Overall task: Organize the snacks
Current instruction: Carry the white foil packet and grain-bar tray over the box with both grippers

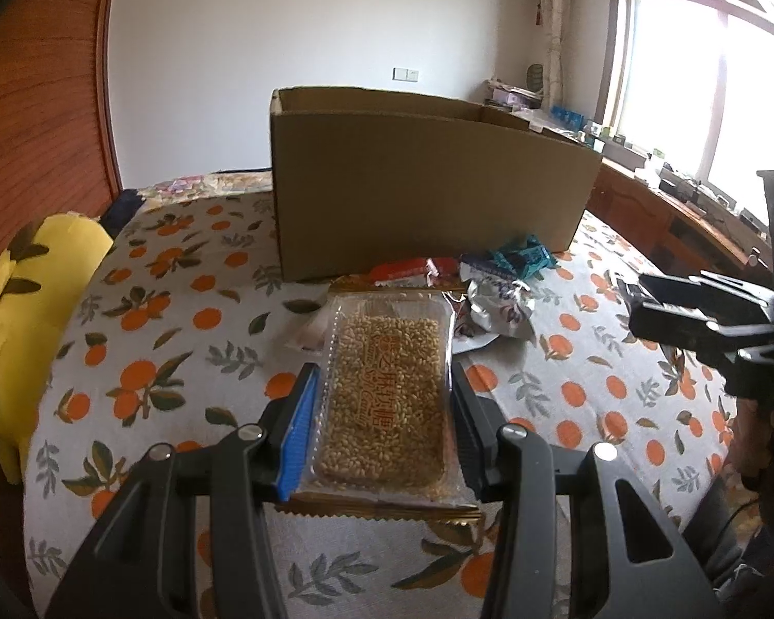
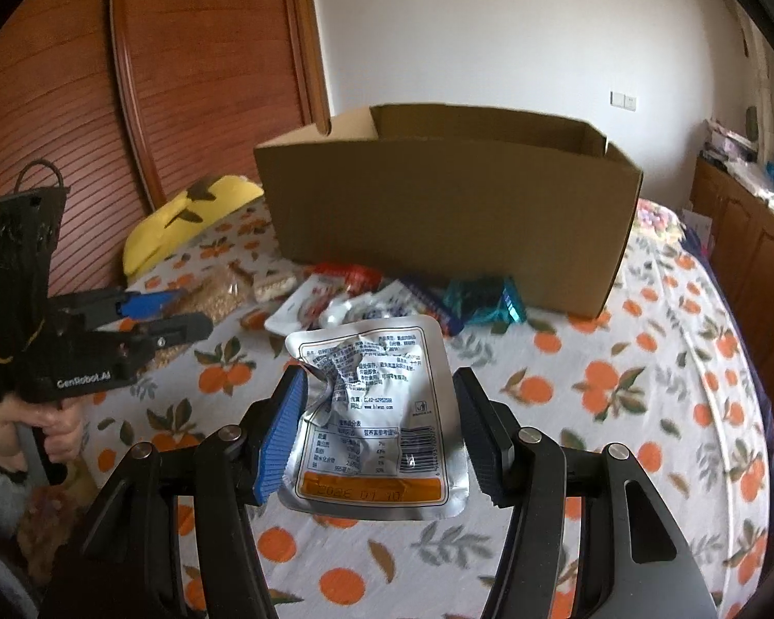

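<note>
My left gripper point(image 1: 384, 415) is shut on a clear tray packet of golden grain candy point(image 1: 387, 392), with the blue and black pads pressed on its long sides. The right gripper point(image 2: 382, 438) is shut on a crumpled silver foil pouch point(image 2: 376, 412), printed side up, held above the cloth. An open cardboard box point(image 1: 428, 191) point(image 2: 449, 206) stands behind both. In front of the box lies a small pile of snacks: a red packet point(image 1: 413, 269), a teal packet point(image 1: 521, 255) point(image 2: 485, 302) and a silver bag point(image 1: 495, 309). The right gripper point(image 1: 632, 304) shows at the right edge of the left wrist view.
Everything rests on an orange-print cloth point(image 1: 180, 309) point(image 2: 619, 376). A yellow plush point(image 1: 26, 309) point(image 2: 191, 211) lies at the left edge. A wooden panel stands to the left, and a low cabinet with clutter runs under the window point(image 1: 696, 77) on the right. A hand point(image 2: 51, 428) holds the left gripper point(image 2: 196, 309).
</note>
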`<control>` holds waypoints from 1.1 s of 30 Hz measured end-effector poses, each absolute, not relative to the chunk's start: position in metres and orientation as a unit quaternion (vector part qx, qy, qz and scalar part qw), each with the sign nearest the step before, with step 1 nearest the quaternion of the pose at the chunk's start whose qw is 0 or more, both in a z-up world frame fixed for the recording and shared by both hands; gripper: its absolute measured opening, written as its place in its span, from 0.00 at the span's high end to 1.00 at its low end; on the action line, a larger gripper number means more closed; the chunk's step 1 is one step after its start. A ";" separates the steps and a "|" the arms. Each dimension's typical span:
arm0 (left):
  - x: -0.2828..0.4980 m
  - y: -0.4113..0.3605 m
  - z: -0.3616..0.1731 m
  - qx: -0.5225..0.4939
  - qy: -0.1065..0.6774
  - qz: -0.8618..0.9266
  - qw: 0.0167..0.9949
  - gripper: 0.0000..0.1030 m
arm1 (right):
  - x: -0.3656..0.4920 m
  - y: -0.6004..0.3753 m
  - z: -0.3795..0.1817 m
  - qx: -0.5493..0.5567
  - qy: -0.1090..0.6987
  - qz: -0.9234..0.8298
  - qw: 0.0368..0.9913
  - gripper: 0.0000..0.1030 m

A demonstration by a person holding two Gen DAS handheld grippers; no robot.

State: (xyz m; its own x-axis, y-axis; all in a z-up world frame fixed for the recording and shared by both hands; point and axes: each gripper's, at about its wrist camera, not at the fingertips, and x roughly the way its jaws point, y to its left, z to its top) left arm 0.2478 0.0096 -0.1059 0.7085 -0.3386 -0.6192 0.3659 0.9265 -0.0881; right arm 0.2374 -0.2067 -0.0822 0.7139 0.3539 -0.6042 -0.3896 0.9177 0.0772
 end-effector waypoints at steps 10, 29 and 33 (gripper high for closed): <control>0.252 -0.005 -0.073 0.038 0.306 -0.209 0.928 0.55 | 0.245 -0.214 -0.056 -0.045 0.294 0.196 0.935 0.43; 0.320 -0.036 -0.013 0.052 0.240 -0.239 0.939 0.55 | 0.301 -0.214 -0.005 -0.068 0.254 0.194 0.945 0.43; 0.346 -0.040 -0.009 0.038 0.228 -0.242 0.942 0.55 | 0.324 -0.218 0.000 -0.075 0.250 0.185 0.948 0.43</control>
